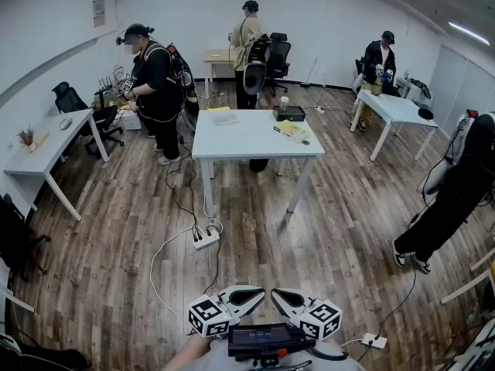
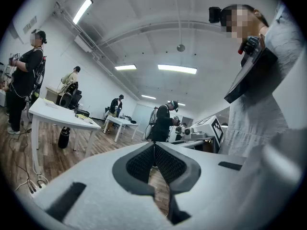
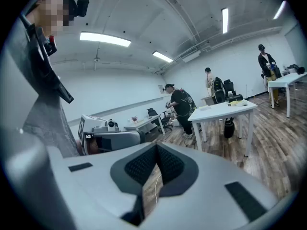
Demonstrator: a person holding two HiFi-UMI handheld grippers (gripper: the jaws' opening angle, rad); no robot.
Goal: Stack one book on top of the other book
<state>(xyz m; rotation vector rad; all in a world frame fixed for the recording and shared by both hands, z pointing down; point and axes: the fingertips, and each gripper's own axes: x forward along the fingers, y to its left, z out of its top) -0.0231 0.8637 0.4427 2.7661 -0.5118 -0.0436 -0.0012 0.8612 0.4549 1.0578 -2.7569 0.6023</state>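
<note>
Left gripper [image 1: 255,294]: white two-jaw tool with black ribbed pads and a marker cube, at the near edge of the head view. In the left gripper view [image 2: 154,150] its pads meet, closed on nothing.
Right gripper [image 1: 280,296]: same build, just right of the left one, their tips close together. In the right gripper view [image 3: 156,152] its pads are also pressed together and hold nothing.
Yellow-covered book [image 1: 290,128]: lies flat on the right part of the white rectangular table [image 1: 232,144], which stands far ahead in the middle of the room.
Thin pale grey book [image 1: 227,119]: lies flat on the far left part of the same table, well apart from the yellow one; neither is stacked on the other.
Grippers and books: well apart, with open floor between them.
Black flat box [image 1: 291,114]: on the table's far right edge, just beyond the yellow book.
Black-screened device [image 1: 263,337]: near edge, just below the two grippers.
White power strip [image 1: 206,240]: on the brown wood-plank floor [image 1: 325,238], near the table's left front leg, cables running from it.
Person in black clothes [image 1: 155,83]: stands left of the table.
Other people: one at the far wall [image 1: 246,37], one at a far right table [image 1: 379,56], and one at the right edge [image 1: 452,195].
</note>
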